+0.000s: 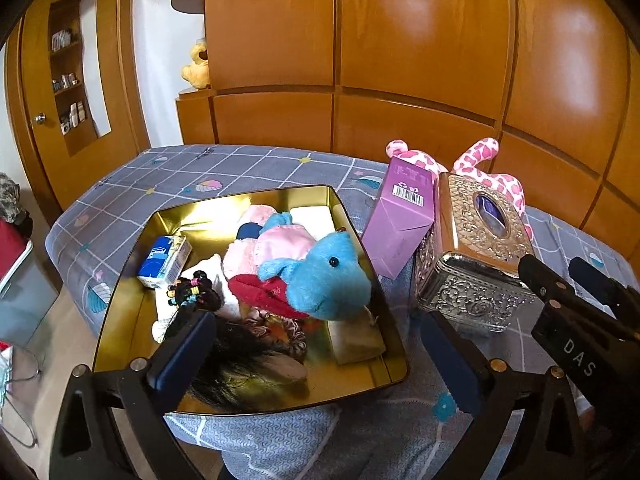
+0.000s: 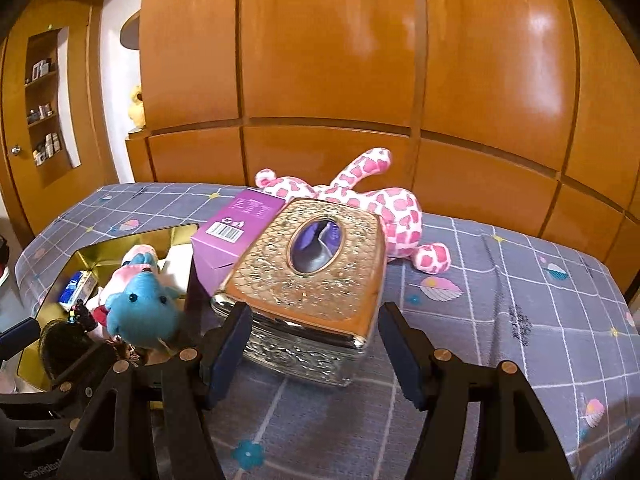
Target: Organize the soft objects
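Observation:
A gold tin (image 1: 120, 292) on the bed holds a blue plush (image 1: 324, 272), a pink plush (image 1: 280, 240), a red cloth (image 1: 264, 292), a black hairpiece (image 1: 240, 356) and a small blue-white pack (image 1: 164, 262). The tin (image 2: 92, 256) and the blue plush (image 2: 140, 312) also show in the right wrist view. A pink-spotted plush giraffe (image 2: 384, 204) lies behind an ornate metal tissue box (image 2: 316, 272). My left gripper (image 1: 316, 364) is open above the tin's near edge. My right gripper (image 2: 316, 348) is open, its fingers on either side of the tissue box's near end.
A purple carton (image 1: 400, 220) leans between the tin and the tissue box (image 1: 472, 256). The bed has a grey checked sheet (image 2: 520, 320). A wooden wardrobe (image 2: 360, 60) stands behind. A yellow plush (image 1: 196, 66) sits on a shelf at the left.

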The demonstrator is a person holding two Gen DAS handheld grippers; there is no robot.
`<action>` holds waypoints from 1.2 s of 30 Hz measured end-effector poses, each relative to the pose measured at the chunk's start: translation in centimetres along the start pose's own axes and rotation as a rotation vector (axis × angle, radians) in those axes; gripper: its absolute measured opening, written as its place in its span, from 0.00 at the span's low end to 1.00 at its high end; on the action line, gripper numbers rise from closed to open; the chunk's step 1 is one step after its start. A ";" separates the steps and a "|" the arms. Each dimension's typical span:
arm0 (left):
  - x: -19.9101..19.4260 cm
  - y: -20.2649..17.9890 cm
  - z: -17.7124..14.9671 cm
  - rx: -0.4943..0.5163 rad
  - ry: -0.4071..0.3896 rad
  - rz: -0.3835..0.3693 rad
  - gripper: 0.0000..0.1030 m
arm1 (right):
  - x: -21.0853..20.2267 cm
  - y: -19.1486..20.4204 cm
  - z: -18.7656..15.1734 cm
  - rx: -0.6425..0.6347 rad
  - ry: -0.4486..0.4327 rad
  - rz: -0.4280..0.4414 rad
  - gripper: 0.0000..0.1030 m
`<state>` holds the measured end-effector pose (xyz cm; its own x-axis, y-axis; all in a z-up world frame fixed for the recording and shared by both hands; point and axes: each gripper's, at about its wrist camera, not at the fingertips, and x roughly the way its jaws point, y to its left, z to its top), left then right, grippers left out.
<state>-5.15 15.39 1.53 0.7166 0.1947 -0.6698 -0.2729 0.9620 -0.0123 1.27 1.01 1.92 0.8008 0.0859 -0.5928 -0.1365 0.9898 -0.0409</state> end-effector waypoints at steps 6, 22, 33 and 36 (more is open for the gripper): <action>0.0 0.0 0.0 -0.004 0.001 -0.001 1.00 | -0.1 -0.1 0.0 0.000 -0.001 -0.003 0.64; 0.4 0.3 -0.1 -0.018 0.020 -0.007 1.00 | 0.0 0.1 -0.1 -0.002 0.009 0.002 0.64; 0.5 0.4 -0.2 -0.014 0.023 -0.004 1.00 | 0.0 0.2 -0.2 -0.004 0.009 0.004 0.64; 0.4 0.4 -0.2 -0.015 0.023 -0.006 1.00 | 0.0 0.2 -0.2 -0.004 0.011 0.005 0.64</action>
<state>-5.08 15.83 1.07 0.7031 0.1841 -0.6869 -0.2781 0.9602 -0.0274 1.14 1.18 1.77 0.7939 0.0892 -0.6015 -0.1425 0.9889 -0.0414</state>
